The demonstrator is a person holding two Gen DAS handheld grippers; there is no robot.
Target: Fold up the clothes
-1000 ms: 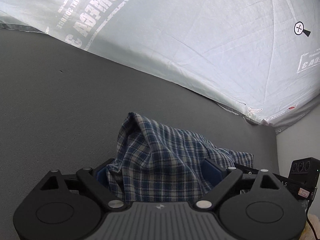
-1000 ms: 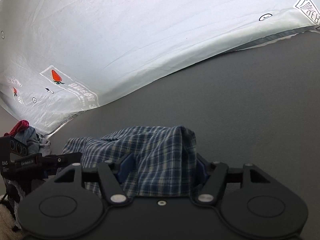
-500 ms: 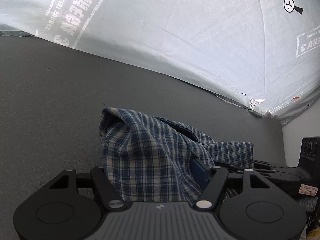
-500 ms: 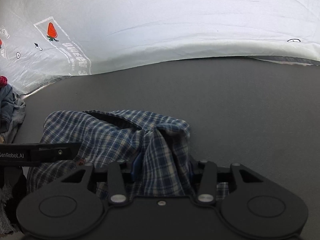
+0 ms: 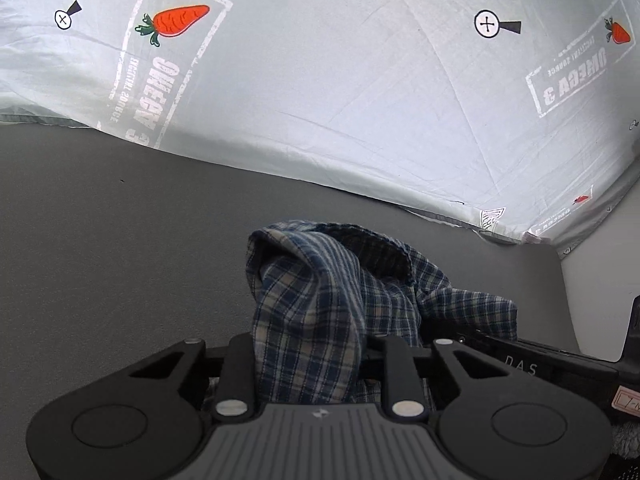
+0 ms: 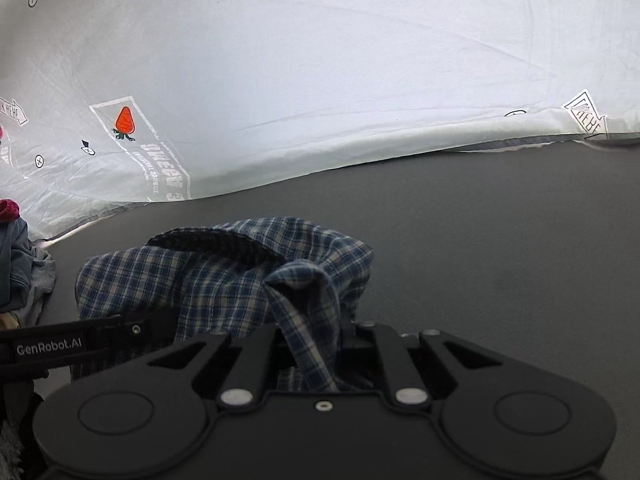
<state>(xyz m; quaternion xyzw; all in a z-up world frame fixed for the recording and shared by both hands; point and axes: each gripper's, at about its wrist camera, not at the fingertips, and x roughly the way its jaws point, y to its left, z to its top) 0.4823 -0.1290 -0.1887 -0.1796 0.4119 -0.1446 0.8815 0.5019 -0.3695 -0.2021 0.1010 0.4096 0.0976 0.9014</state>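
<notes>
Risen plaid shirt (image 5: 320,320) bunched between both tongs.

Left claw (image 5: 310,354): matte black housing, ribbed grey centre plate, two silver pivot screws, round side recesses. Right claw (image 6: 310,354): all-black housing, matching screws; neighbouring arm marked "GenRobot.AI".

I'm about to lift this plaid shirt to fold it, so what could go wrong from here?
1. Both the left gripper and the right gripper have just been closing on bunched folds of the plaid shirt, not a clean edge, so it may come up twisted.
2. The right pinch holds only a narrow fold; it might slip out.
3. The clothes pile lies close beside the shirt and could get dragged along.
</notes>
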